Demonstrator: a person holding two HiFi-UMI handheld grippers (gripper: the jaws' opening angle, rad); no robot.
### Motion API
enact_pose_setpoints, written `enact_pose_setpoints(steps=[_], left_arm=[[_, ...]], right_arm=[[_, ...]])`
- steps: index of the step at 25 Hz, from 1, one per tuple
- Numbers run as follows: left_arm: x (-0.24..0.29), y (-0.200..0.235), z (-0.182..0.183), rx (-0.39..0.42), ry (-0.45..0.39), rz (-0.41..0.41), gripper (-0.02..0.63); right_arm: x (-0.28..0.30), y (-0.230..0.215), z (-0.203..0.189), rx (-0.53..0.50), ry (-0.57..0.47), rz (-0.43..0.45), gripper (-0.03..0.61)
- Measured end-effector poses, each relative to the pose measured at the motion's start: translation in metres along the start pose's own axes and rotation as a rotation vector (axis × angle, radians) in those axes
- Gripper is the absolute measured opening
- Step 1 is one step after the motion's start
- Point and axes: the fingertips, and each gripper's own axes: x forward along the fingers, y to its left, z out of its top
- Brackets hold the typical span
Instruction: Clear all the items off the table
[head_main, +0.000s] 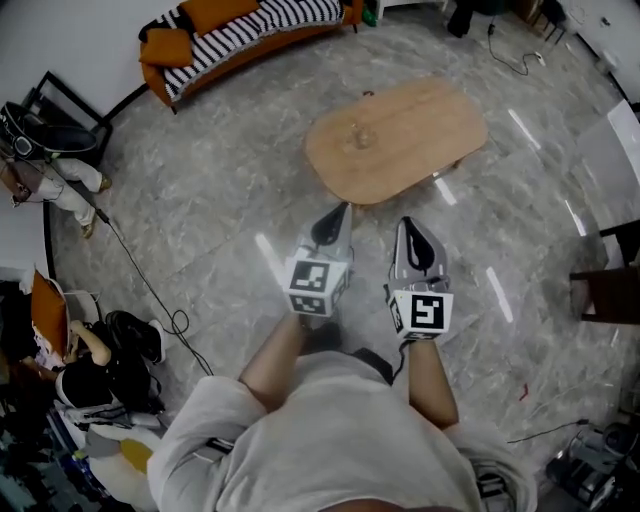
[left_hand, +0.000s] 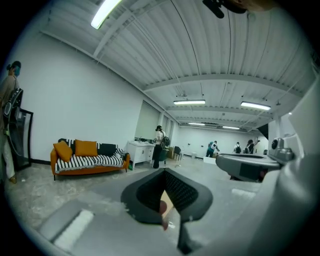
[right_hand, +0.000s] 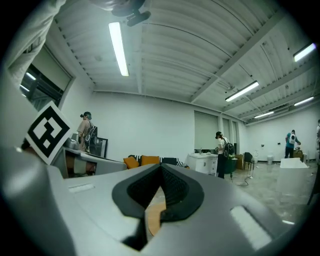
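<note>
A light wooden oval table (head_main: 420, 130) stands on the marble floor ahead of me. On its left part sits one small clear thing (head_main: 358, 137), too small to tell what it is. My left gripper (head_main: 341, 210) is held short of the table's near edge, jaws together and empty. Beside it, my right gripper (head_main: 406, 224) is also shut on nothing. In the left gripper view the left gripper (left_hand: 164, 172) points at the room, with a sliver of the table (left_hand: 168, 201) showing under its jaws. The right gripper (right_hand: 161, 167) shows the table's wood (right_hand: 154, 216) the same way.
An orange sofa (head_main: 240, 30) with a striped throw stands far left behind the table. A dark chair (head_main: 608, 288) is at the right edge. A cable (head_main: 150, 290) runs over the floor at left, near bags (head_main: 125, 345) and a standing person (head_main: 55, 180).
</note>
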Motion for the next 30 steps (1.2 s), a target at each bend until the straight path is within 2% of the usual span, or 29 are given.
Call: enact_pose_setpoints(steps=[4,12,15,23,30], left_arm=[[0.014,0.026,0.012,-0.022,-0.010,-0.011,0.020],[0.056,0.044,0.015,-0.037,0.000,0.007,0.020],[0.075,0.054,0.015,-0.033,0.014,0.027,0.020],[0.120,0.091,0.017,-0.019,0.045,0.085,0.020],[0.187,0.088,0.023,0.006,0.066,0.084,0.020]], right_arm=[[0.029,0.005,0.008,0.003,0.000,-0.004,0.006],[0.067,-0.023,0.007,-0.028,0.014,-0.002,0.006],[0.087,-0.031,0.008,-0.062,-0.001,0.015,0.006],[0.154,-0.051,-0.005,-0.047,0.031,0.055,0.006],[0.194,-0.103,-0.013,-0.024,0.029,0.059,0.006]])
